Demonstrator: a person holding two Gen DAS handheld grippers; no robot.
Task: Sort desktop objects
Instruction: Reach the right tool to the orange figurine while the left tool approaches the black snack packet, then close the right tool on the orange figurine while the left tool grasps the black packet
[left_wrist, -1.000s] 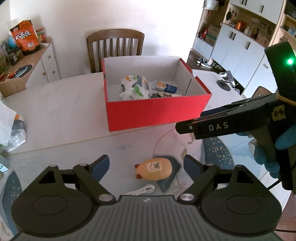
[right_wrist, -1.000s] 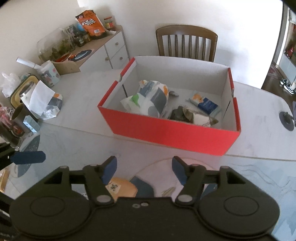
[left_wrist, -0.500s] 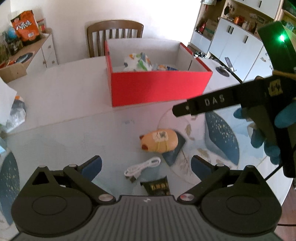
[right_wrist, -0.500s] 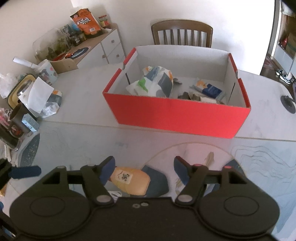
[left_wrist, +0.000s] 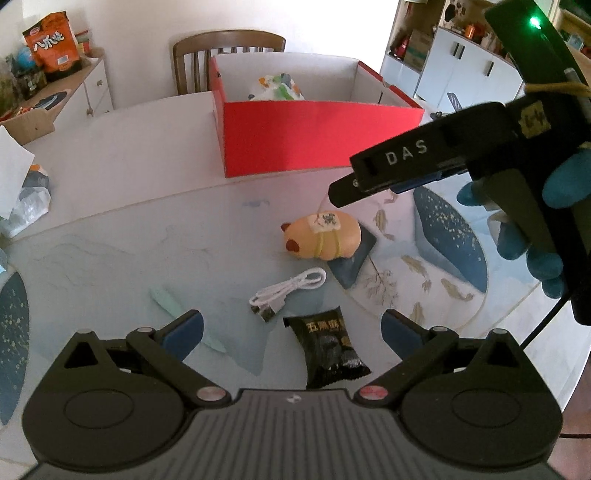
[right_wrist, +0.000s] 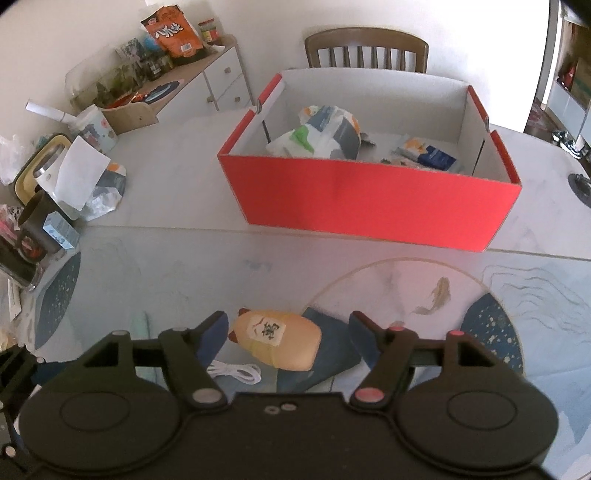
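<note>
Glass-topped table (left_wrist: 110, 236) is spreading wider ahead of the released left tongs (left_wrist: 291, 332) as they are backing off, revealing a black snack packet (left_wrist: 327, 349) between them. Right tongs (right_wrist: 288, 328), released, are now straddling the orange toy (right_wrist: 277, 343), the red box (right_wrist: 369, 206) well beyond.

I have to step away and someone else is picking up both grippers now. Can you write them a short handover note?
Left gripper: open, empty, above the black snack packet.
Right gripper: open, jaws either side of the orange toy, not closed.
Red box: already holds several packets.
Left on the table: toy, white cable, snack packet, pale green strip.
</note>
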